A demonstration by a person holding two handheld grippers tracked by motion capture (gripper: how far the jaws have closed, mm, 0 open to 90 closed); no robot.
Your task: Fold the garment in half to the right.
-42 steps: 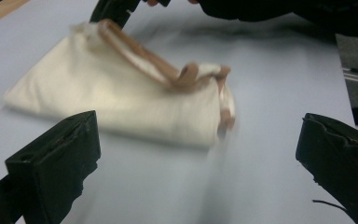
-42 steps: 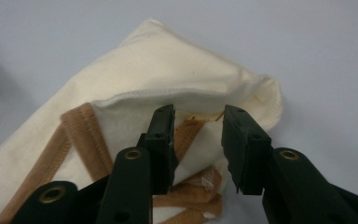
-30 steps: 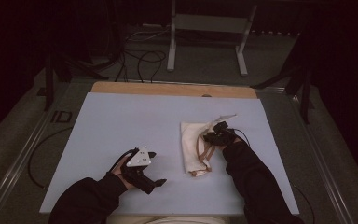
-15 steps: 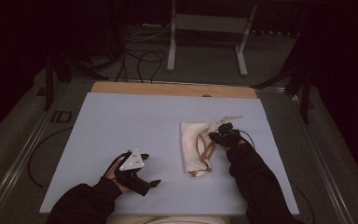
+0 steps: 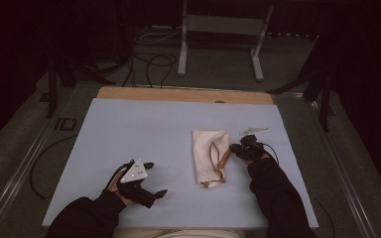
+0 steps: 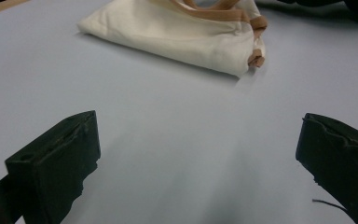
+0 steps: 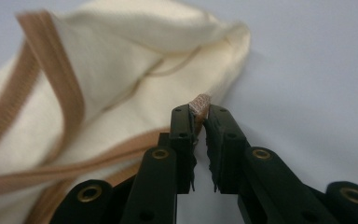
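A cream cloth bag (image 5: pixel 206 153) with tan straps (image 5: pixel 220 157) lies folded on the pale blue mat (image 5: pixel 129 134), right of centre. My right gripper (image 5: pixel 237 148) sits at the bag's right edge. In the right gripper view its jaws (image 7: pixel 199 116) pinch the end of a tan strap (image 7: pixel 200 101), nearly together; they have just been opening a little, with the strap still between the tips. My left gripper (image 5: pixel 155 178) rests near the front left, wide open over bare mat (image 6: pixel 198 158), with the bag (image 6: pixel 177 35) well beyond its fingers.
A wooden strip (image 5: pixel 178 94) borders the mat's far edge. A small pale scrap (image 5: pixel 253 131) lies just beyond the right gripper. Past the table, a metal stand (image 5: pixel 218 25) and loose cables (image 5: pixel 149 59) are on the floor. Metal rails run along both sides.
My right gripper has shifted slightly to the right, drawing the strap with it. The left gripper has stayed about where it was, still open.
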